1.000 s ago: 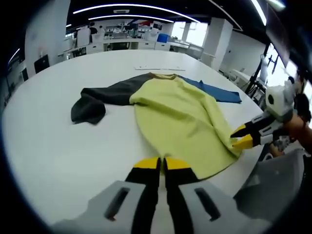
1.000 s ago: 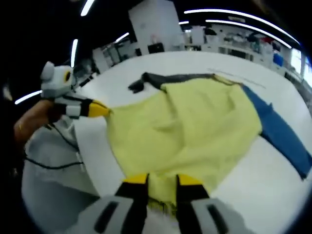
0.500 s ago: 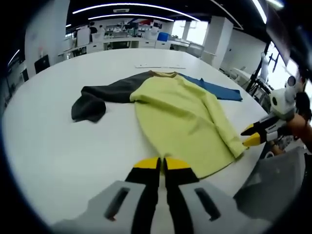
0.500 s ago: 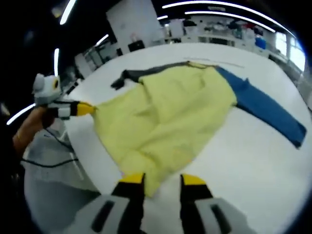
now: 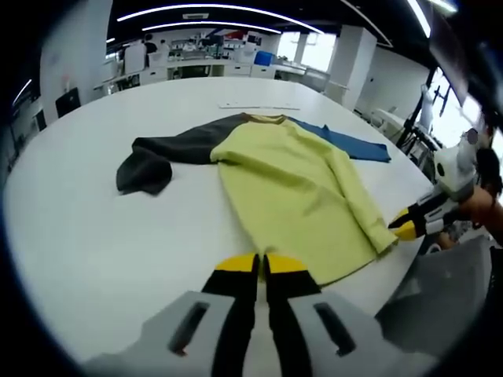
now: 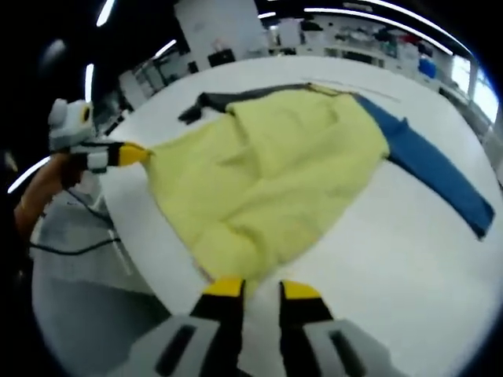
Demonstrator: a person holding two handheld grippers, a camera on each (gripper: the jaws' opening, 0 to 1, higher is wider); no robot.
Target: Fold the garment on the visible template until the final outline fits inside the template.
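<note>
Yellow-bodied garment lies flat on the white table; left gripper closed empty, right gripper slightly parted.

The garment lies spread flat on a white table, a long-sleeved top with a yellow body. One sleeve is dark grey, stretched sideways with its end bunched into a lump. The other sleeve is blue and lies straight. A thin tan band marks the collar. The hem reaches the near table edge.
</note>
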